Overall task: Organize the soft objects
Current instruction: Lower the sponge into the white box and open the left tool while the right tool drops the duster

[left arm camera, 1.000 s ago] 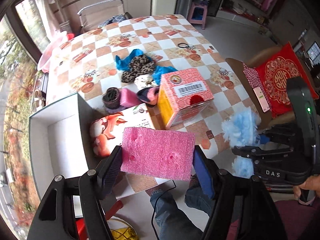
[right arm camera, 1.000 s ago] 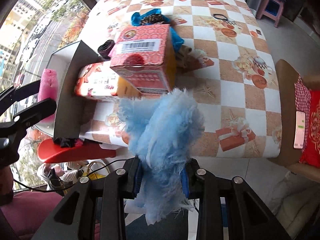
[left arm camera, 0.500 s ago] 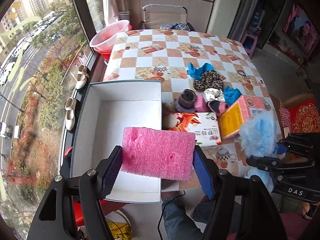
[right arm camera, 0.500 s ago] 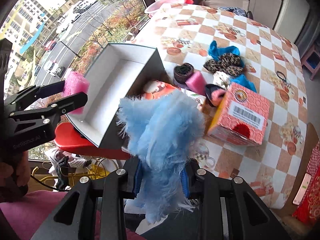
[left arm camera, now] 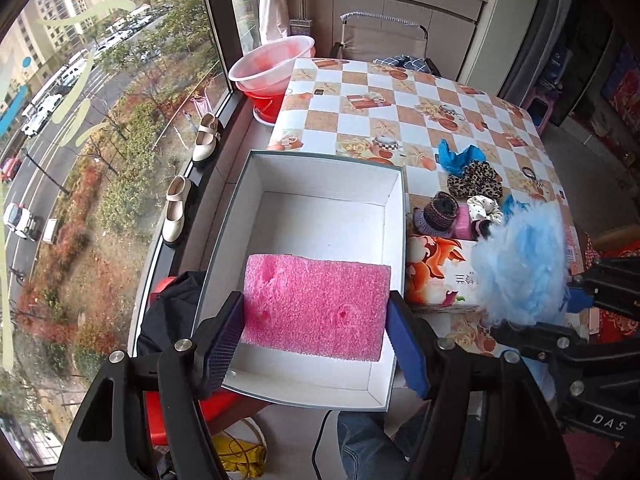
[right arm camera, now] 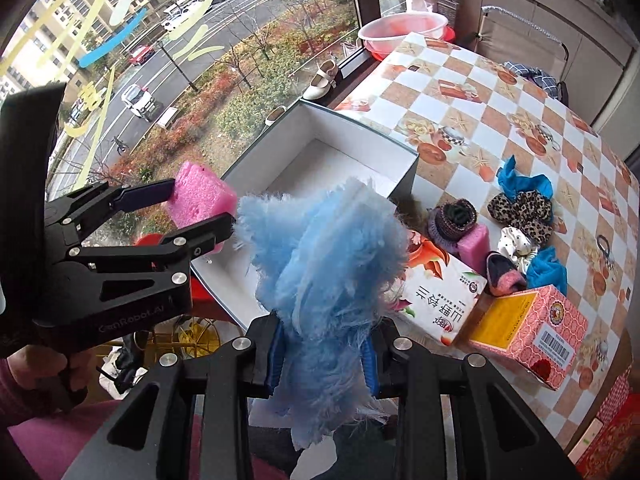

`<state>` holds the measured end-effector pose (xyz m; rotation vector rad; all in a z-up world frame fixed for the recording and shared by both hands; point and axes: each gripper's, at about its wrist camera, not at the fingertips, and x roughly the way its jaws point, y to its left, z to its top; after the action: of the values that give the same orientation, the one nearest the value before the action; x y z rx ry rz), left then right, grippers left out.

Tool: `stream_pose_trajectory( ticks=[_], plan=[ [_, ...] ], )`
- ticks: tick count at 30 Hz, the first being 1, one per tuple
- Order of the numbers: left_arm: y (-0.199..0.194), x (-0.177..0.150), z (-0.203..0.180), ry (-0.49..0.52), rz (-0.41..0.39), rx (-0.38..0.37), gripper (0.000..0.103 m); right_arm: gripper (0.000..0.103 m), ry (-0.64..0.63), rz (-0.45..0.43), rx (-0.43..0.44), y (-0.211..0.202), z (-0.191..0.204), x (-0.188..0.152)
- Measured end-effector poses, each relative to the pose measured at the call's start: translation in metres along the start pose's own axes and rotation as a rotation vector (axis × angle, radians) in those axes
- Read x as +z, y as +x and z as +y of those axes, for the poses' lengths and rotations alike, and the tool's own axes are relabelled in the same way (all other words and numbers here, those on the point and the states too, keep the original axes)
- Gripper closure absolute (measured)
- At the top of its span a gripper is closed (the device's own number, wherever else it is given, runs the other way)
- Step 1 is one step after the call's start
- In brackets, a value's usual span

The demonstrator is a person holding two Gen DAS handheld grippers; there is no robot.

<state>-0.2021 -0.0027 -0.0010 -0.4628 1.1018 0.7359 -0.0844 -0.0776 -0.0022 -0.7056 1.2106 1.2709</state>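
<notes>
The open white box (left arm camera: 320, 216) overhangs the near edge of the counter (left arm camera: 384, 92), its floor bare. Just above its near wall the left tool (left arm camera: 316, 316) clamps a pink foam block (left arm camera: 316, 304) by its short ends; the block is spongy, pitted, rectangular. To the right of the box the right tool (right arm camera: 324, 354) is pinched narrow on a fluffy blue tuft (right arm camera: 324, 256), whose fibres hide the box's right wall and part of the printed carton (right arm camera: 436, 300) beside it. Beyond the carton lie scrunchies (left arm camera: 474, 178), partly covered.
</notes>
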Motion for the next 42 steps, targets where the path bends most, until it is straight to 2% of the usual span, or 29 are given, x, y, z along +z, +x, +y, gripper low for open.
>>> stream_pose_trajectory(
  ticks=[3,9,23,42],
  plan=[
    [0.003,-0.002,0.004,-0.012,0.004,-0.006,0.031,0.070,0.008,0.028,0.008,0.010,0.001,-0.002],
    [0.008,-0.002,0.009,-0.017,0.004,-0.017,0.030,0.070,0.045,0.029,-0.007,0.011,-0.006,0.005],
    [0.022,-0.003,0.020,-0.059,0.024,-0.039,0.030,0.070,0.013,0.086,-0.040,0.019,-0.001,0.005],
    [0.034,-0.006,0.058,-0.129,0.043,0.033,0.030,0.070,-0.044,0.125,-0.015,0.039,0.013,0.019]
  ],
)
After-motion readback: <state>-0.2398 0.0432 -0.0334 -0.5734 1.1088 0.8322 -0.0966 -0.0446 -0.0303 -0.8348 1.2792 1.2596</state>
